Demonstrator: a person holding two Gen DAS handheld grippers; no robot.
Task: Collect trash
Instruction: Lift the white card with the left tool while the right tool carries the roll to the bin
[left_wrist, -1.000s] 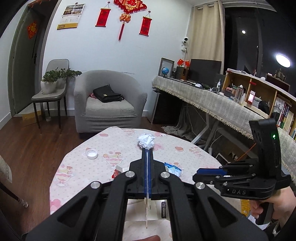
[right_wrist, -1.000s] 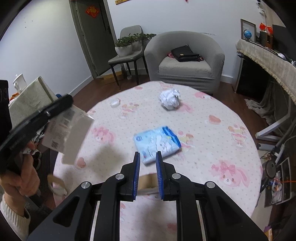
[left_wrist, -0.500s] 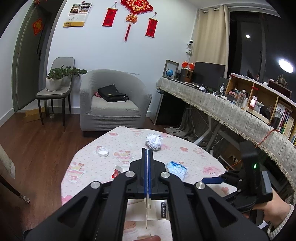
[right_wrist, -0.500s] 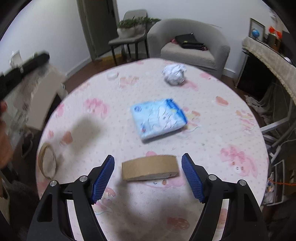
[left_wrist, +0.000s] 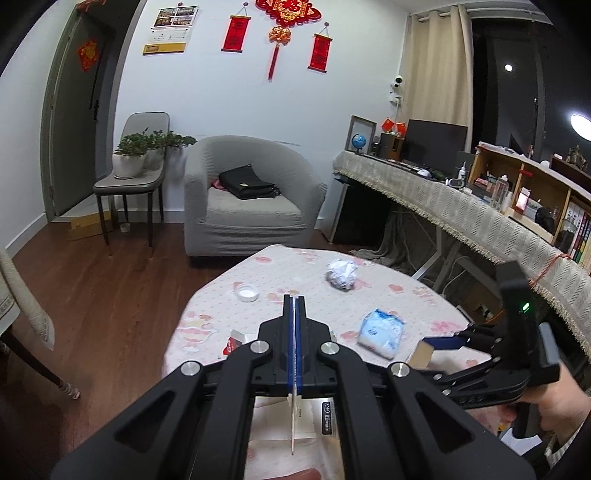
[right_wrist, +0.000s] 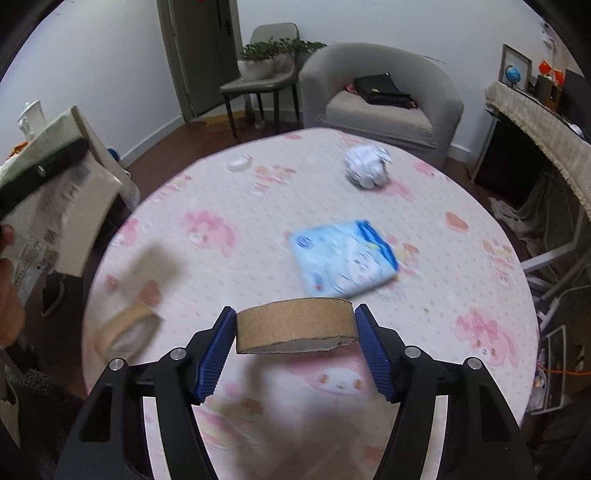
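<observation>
On the round pink-patterned table (right_wrist: 424, 206), a brown cardboard tape ring (right_wrist: 295, 325) sits between the blue pads of my right gripper (right_wrist: 295, 326). The jaws are closing and both pads touch its ends. From the left wrist view the right gripper (left_wrist: 443, 341) and the ring (left_wrist: 423, 354) show at the right. My left gripper (left_wrist: 294, 299) is shut on the thin edge of a white paper bag (left_wrist: 295, 410); that bag (right_wrist: 70, 206) hangs left of the table. Loose on the cloth lie a crumpled paper ball (right_wrist: 367, 166), a blue tissue packet (right_wrist: 343, 258), a white cap (right_wrist: 239, 161) and a second tape ring (right_wrist: 125, 332).
A small red-and-white carton (left_wrist: 234, 345) lies near the table's left edge. Beyond the table stand a grey armchair (left_wrist: 251, 206) with a black bag and a chair with potted plants (left_wrist: 136, 173). A long covered desk (left_wrist: 461, 218) runs along the right.
My right gripper went from shut to wide and came down around the cardboard ring, then began narrowing on it. The left gripper drew back from the table with the bag.
</observation>
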